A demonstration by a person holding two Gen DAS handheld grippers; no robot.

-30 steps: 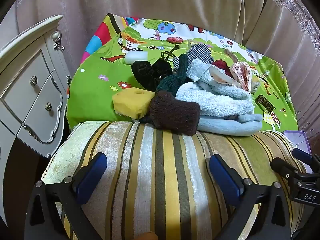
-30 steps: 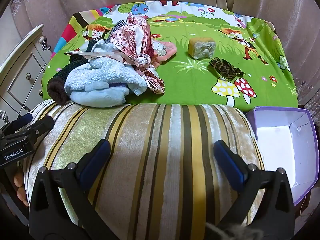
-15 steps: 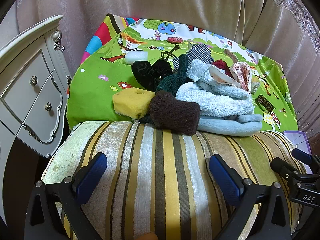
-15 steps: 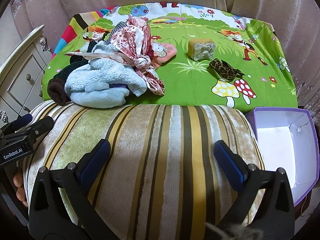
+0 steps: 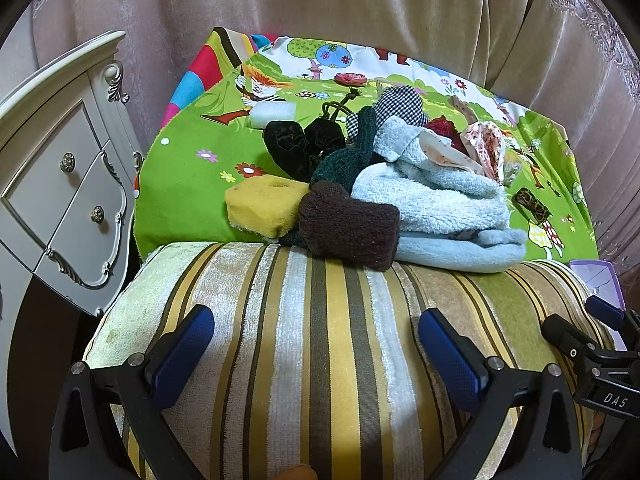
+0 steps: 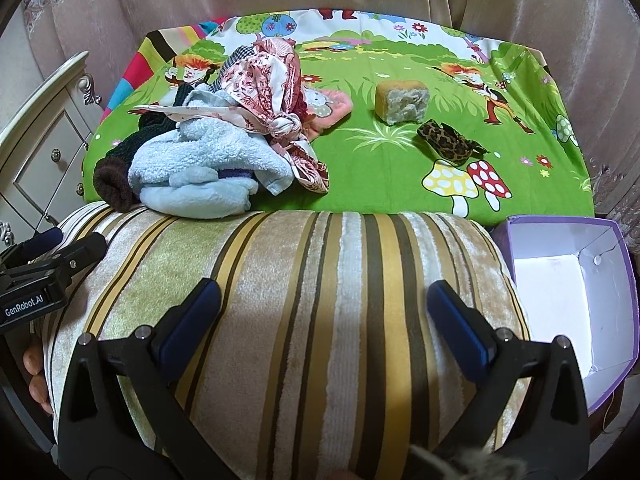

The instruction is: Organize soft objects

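Note:
A heap of soft things lies on the green cartoon cloth (image 5: 188, 184): a light blue towel (image 5: 432, 200), a brown knit piece (image 5: 348, 224), a yellow sponge (image 5: 260, 204), dark green and black knits and a patterned scarf (image 6: 272, 80). Further right lie a worn sponge (image 6: 402, 100) and a leopard-print scrunchie (image 6: 446, 142). Both grippers hover over a striped cushion (image 5: 320, 340). My left gripper (image 5: 316, 348) is open and empty. My right gripper (image 6: 324, 320) is open and empty too.
An open purple box (image 6: 568, 292) with a white inside stands right of the cushion. A cream chest of drawers (image 5: 56, 184) stands at the left. Beige curtains (image 5: 320, 0) close off the back. A white foam block (image 5: 272, 114) lies far back on the cloth.

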